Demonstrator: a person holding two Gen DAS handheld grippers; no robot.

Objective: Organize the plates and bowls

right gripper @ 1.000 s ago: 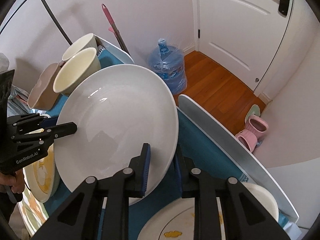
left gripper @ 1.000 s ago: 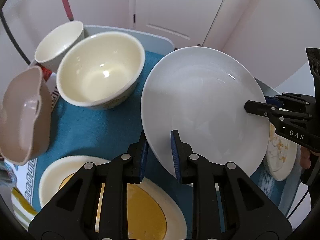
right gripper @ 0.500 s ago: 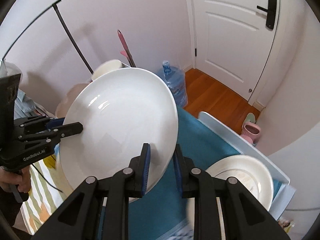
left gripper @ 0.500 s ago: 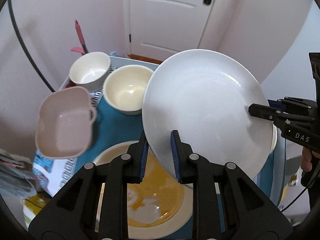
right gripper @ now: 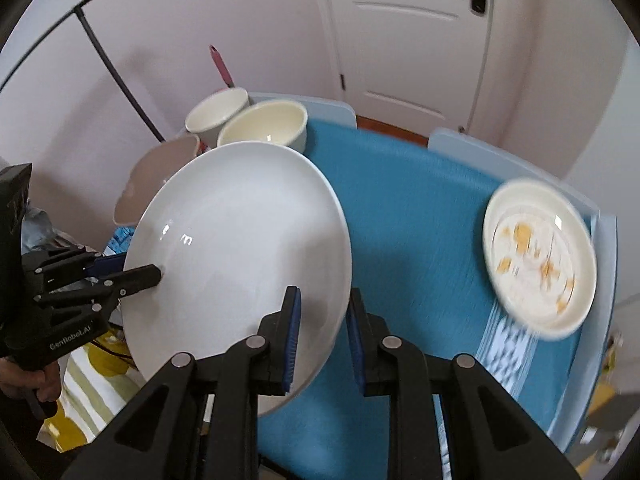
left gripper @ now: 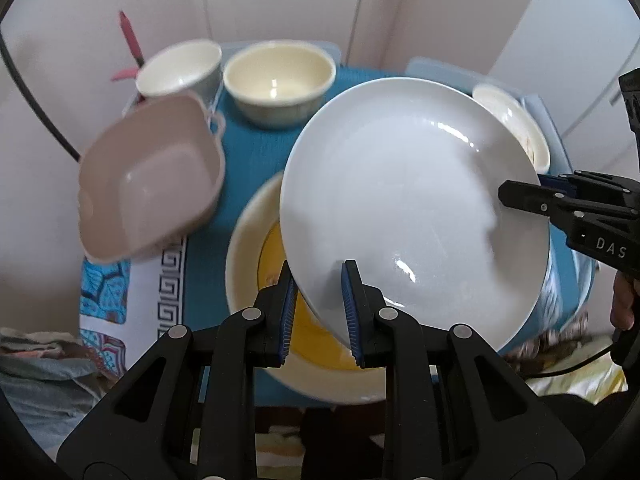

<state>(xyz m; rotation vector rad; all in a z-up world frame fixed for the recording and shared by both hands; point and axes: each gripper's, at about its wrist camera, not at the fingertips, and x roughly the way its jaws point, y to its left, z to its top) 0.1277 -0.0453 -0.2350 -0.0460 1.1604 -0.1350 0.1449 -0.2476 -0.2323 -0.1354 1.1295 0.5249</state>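
Note:
A large white plate is held in the air above the table by both grippers, tilted. My left gripper is shut on its near rim. My right gripper is shut on the opposite rim; the plate also shows in the right wrist view. Below it lies a cream plate with a yellow centre. A cream bowl, a white bowl and a pinkish square dish stand at the far left. A small cream plate with orange spots lies at the right.
A teal mat covers the pale blue table. A pink-handled tool and a black cable lean at the wall behind the bowls. A white door is beyond the table.
Both grippers have carried the white plate up and back from the table, so more of the table shows. The plate has tilted flatter. The grip has not changed.

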